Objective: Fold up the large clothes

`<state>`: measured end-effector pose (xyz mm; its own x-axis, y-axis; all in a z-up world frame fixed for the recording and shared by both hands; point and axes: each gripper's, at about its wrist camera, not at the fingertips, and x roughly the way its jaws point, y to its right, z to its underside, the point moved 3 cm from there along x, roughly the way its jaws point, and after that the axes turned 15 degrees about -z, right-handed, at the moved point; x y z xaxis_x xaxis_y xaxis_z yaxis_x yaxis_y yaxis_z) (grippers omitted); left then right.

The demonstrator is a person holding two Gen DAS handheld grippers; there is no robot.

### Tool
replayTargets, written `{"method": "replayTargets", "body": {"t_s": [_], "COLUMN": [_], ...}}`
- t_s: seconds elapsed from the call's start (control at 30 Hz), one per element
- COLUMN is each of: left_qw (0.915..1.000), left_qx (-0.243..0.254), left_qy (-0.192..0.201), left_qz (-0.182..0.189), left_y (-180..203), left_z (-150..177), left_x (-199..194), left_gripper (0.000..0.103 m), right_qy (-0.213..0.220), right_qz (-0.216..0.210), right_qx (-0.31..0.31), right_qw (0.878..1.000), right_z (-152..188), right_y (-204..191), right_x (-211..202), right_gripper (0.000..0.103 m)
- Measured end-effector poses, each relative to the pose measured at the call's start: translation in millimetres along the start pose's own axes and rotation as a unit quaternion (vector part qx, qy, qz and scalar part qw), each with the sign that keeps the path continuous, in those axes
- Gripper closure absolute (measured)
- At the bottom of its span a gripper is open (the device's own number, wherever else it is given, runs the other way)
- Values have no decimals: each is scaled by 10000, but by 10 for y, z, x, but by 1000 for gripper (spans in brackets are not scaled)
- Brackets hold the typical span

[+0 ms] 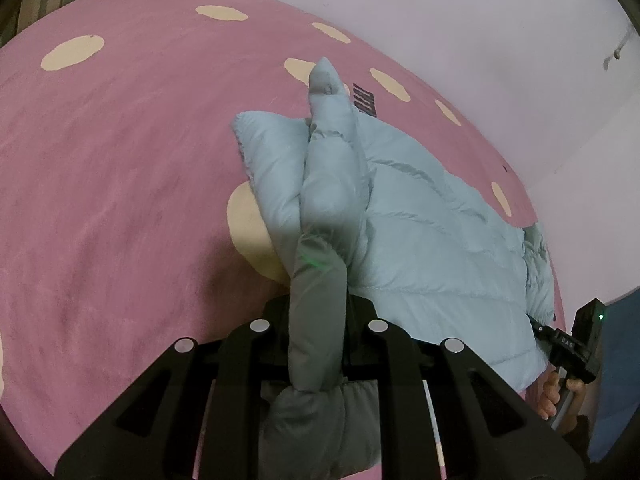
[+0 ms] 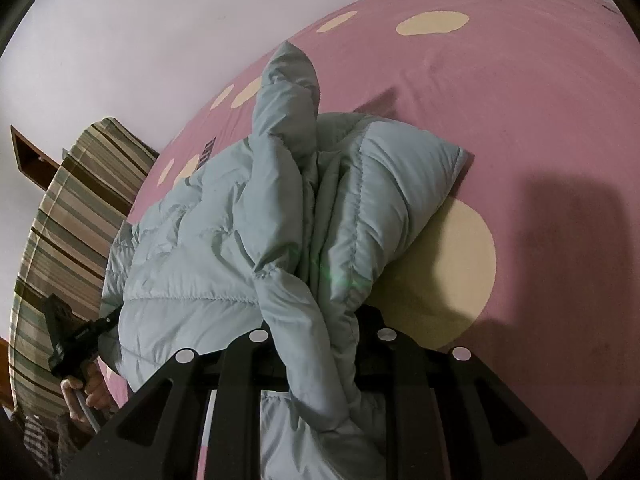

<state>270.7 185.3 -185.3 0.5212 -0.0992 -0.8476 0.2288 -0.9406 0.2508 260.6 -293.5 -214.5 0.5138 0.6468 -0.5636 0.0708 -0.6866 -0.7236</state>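
- Left gripper (image 1: pixel 318 320) low over the bed (image 1: pixel 120 200), fingers clamped on a bunched sleeve (image 1: pixel 332 184) of the puffer jacket (image 1: pixel 420 240).
- Right gripper (image 2: pixel 320 332) likewise closed on a gathered fold of the jacket edge, seen from the opposite side.
- Jacket lying on the pink spotted bed, near the wall (image 1: pixel 480 40).
- Held sleeve stretched straight away from the left camera, long axis along the fingers.
- No containers visible.

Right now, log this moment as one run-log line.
left gripper: shut on jacket | right gripper: shut on jacket | jacket: part-lifted off pink bedspread | fold: unfinished
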Motion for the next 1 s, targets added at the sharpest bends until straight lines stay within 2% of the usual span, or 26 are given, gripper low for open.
{"method": "replayTargets", "body": {"t_s": [0.1, 0.17, 0.23, 0.27, 0.37, 0.5, 0.53, 0.6, 0.7, 0.77, 0.87, 1.0], "left_qw": [9996, 9993, 9985, 9981, 9967, 9960, 9961, 9965, 9967, 9968, 9970, 9973], "left_qx": [81, 55, 33, 35, 71, 15, -16, -59, -15, 14, 5, -10], "left_qy": [26, 52, 83, 129, 244, 256, 243, 231, 223, 192, 143, 135], "left_qz": [-267, -371, -542, -602, -768, -854, -845, -796, -783, -772, -767, -725], "left_y": [9, 4, -19, -41, -72, -131, -131, -139, -105, -89, -77, -72], "left_z": [27, 38, 50, 60, 67, 71, 65, 75, 76, 75, 62, 40], "left_x": [5, -6, -41, -64, -127, -152, -145, -148, -124, -105, -81, -78], "left_gripper": [72, 63, 45, 43, 34, 31, 31, 30, 30, 30, 30, 30], "right_qy": [35, 102, 149, 196, 489, 910, 1060, 1205, 1028, 646, 221, -33], "right_qz": [58, 158, 264, 325, 635, 1296, 1476, 1533, 1243, 954, 619, 488], "right_qx": [8, 10, -1, -13, -99, -371, -530, -813, -1074, -1234, -1371, -1635], "right_qw": [10000, 9998, 9995, 9993, 9967, 9867, 9819, 9774, 9810, 9856, 9884, 9853], "right_z": [-56, -20, -35, -45, -89, -175, -173, -156, -91, -21, 35, 30], "right_y": [-96, -90, -100, -105, -142, -286, -371, -573, -810, -975, -1227, -1518], "right_x": [101, 52, -2, -40, -206, -429, -483, -495, -348, -101, 297, 736], "right_gripper": [76, 67, 60, 54, 48, 48, 49, 57, 71, 79, 80, 80]}}
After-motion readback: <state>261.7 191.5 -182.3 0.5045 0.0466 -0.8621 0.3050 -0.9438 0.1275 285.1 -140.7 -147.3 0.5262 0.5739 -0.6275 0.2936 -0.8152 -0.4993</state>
